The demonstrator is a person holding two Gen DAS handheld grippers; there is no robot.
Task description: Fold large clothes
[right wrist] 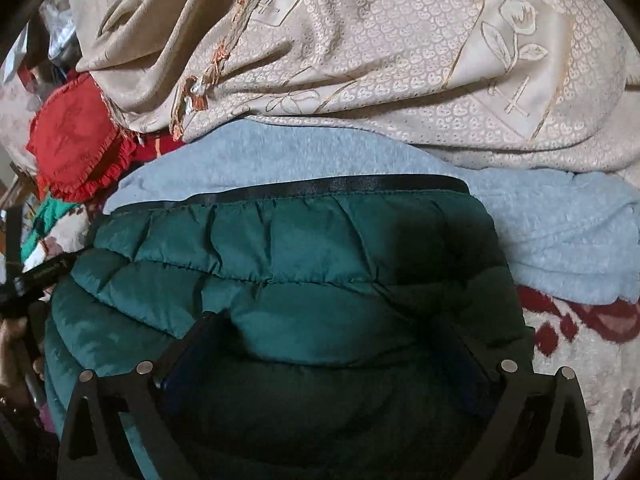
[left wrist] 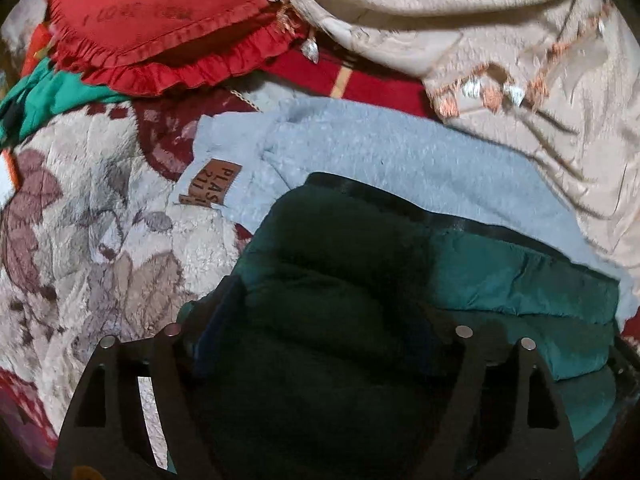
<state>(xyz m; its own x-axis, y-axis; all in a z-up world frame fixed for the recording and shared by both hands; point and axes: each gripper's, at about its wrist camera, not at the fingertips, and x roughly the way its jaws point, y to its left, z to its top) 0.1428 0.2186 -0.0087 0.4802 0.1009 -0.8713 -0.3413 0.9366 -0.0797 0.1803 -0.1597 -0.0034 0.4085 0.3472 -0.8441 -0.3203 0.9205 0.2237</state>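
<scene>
My left gripper (left wrist: 316, 344) is spread wide w/ the green puffer jacket (left wrist: 500, 276) bulging between its fingers, lower centre of frame; can't tell if it grips. Right gripper (right wrist: 324, 364) is the same: wide, over the jacket (right wrist: 280, 248). Jacket's long axis runs left-right across both, black hem (right wrist: 304, 188) at top against the blue fleece (right wrist: 560, 232); neither is nearer.

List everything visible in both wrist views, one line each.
dark green quilted puffer jacket: one, green with black trim, nearest, on top of the blue garment
light blue fleece garment: one, pale blue with brown patch, under the jacket
beige embroidered fringed cloth: one, beige, behind the pile
red frilled heart cushion: one, red, far left
floral plush blanket: one, cream and maroon, underneath everything
left gripper: fingers spread over the jacket
right gripper: fingers spread over the jacket
</scene>
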